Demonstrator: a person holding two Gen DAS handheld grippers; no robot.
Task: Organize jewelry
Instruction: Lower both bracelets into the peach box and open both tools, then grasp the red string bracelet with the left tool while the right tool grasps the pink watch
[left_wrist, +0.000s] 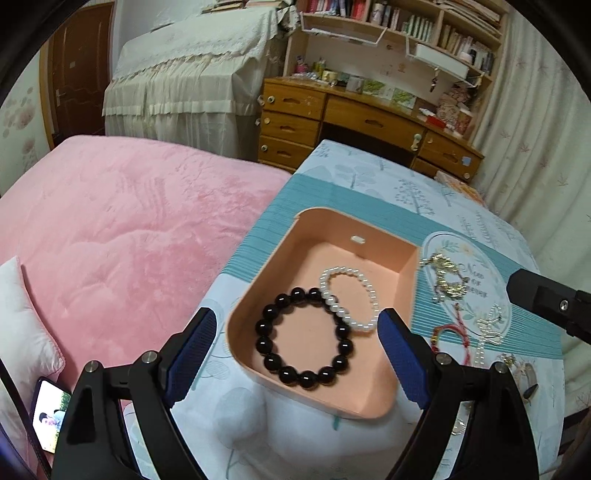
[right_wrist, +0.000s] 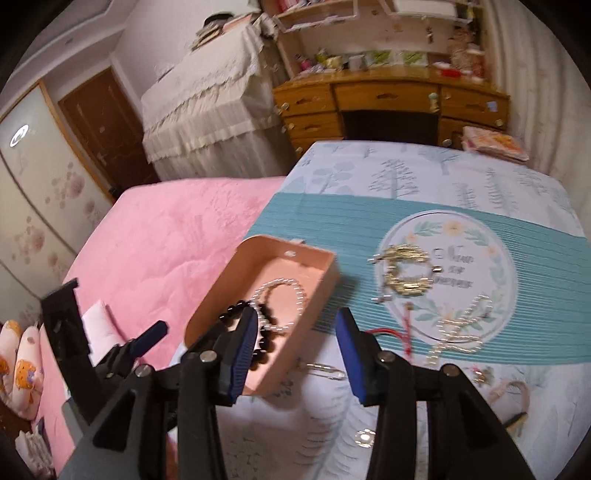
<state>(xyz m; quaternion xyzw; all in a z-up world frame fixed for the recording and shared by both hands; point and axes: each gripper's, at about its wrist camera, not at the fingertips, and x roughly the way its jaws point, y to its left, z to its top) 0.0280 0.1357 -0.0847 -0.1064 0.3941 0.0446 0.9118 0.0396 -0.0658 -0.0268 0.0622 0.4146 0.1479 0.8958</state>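
Note:
A peach tray (left_wrist: 384, 240) lies on the patterned table and holds a black bead bracelet (left_wrist: 304, 336) and a white pearl bracelet (left_wrist: 351, 295). My left gripper (left_wrist: 297, 328) is open and empty, its jaws spread over the tray's near end. The tray also shows in the right wrist view (right_wrist: 218, 310). My right gripper (right_wrist: 297, 325) is open and empty, above the table just right of the tray. On the cloth to the right lie a gold chain bracelet (right_wrist: 406, 275), a pearl necklace (right_wrist: 461, 328) and a red cord bracelet (right_wrist: 400, 334).
A pink bed (left_wrist: 129, 221) borders the table on the left. A wooden desk (left_wrist: 369, 118) with shelves stands behind. Small trinkets (right_wrist: 480, 374), a thin ring (right_wrist: 327, 369) and hair clips (right_wrist: 511, 395) lie near the table's front right. A phone (left_wrist: 50, 417) lies on the bed.

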